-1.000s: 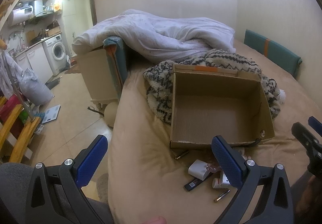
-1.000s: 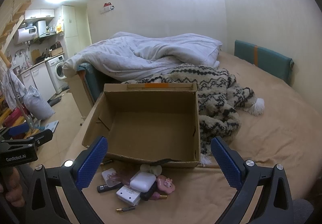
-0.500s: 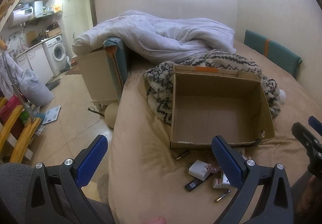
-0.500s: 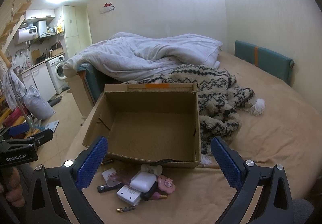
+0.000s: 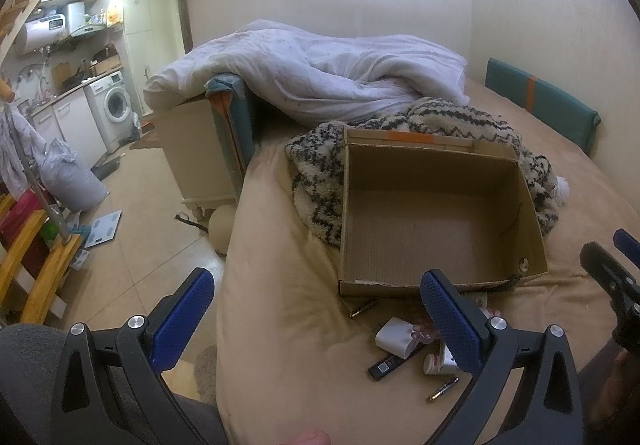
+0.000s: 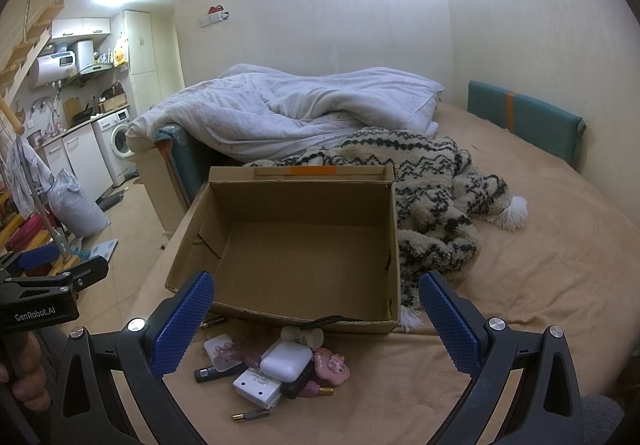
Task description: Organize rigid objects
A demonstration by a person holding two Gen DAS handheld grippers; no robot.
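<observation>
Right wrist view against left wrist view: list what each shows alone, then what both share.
Only the right wrist view shows the pink toy and the left hand-held gripper at its left edge. Only the left wrist view shows the right hand-held gripper at its right edge, and a grey rug corner. Both show the empty cardboard box, white charger, loose batteries, and patterned blanket.
</observation>
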